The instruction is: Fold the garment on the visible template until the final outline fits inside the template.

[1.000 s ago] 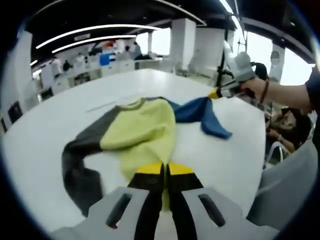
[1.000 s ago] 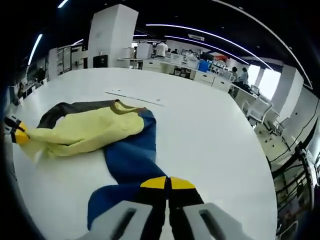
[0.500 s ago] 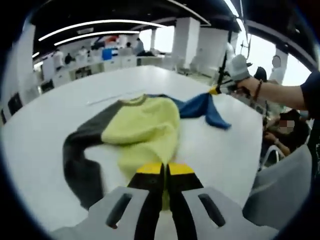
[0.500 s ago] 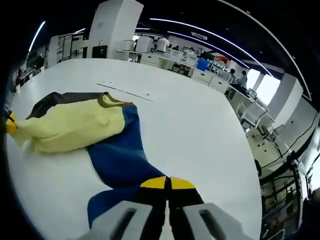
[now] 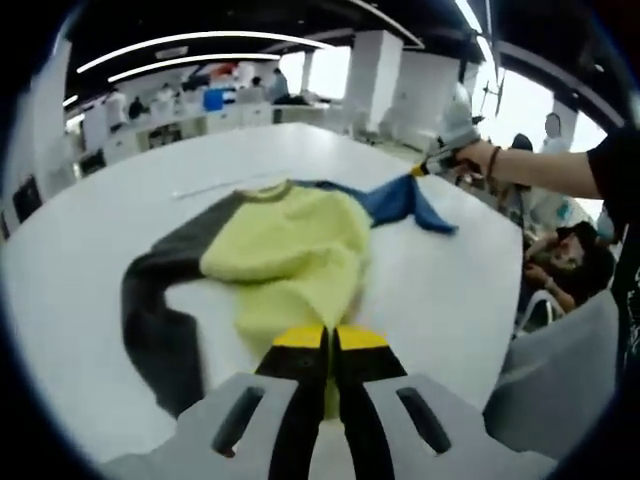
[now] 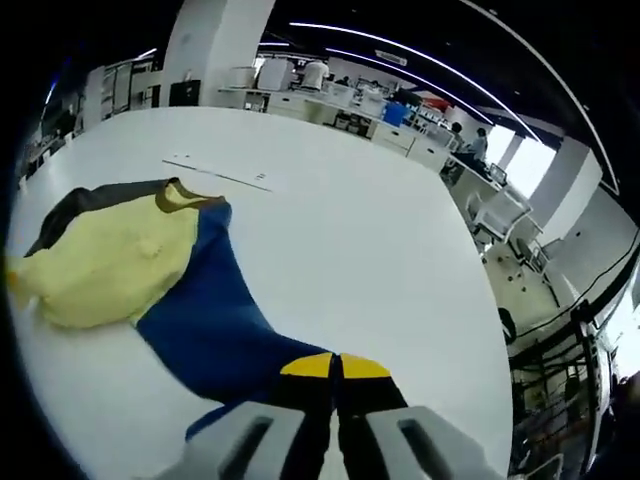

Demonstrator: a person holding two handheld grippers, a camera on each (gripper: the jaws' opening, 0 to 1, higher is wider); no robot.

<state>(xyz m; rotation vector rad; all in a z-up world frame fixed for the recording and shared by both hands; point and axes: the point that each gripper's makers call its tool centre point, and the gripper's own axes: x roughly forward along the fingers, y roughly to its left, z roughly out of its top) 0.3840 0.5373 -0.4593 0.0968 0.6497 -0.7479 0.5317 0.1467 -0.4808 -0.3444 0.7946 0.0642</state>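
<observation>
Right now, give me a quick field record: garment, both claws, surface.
garment: sweater, yellow body, grey sleeve, blue sleeve, spread out unfolded
left claw: shut on yellow hem
right claw: shut on blue sleeve, stretched out sideways
surface: white table
template: thin line marks on table beyond collar

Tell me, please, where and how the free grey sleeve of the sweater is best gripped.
Probably at its cuff end, coming low from the open table side: the grey sleeve lies flat and bent, so the thin edge there is easiest to pinch.
</observation>
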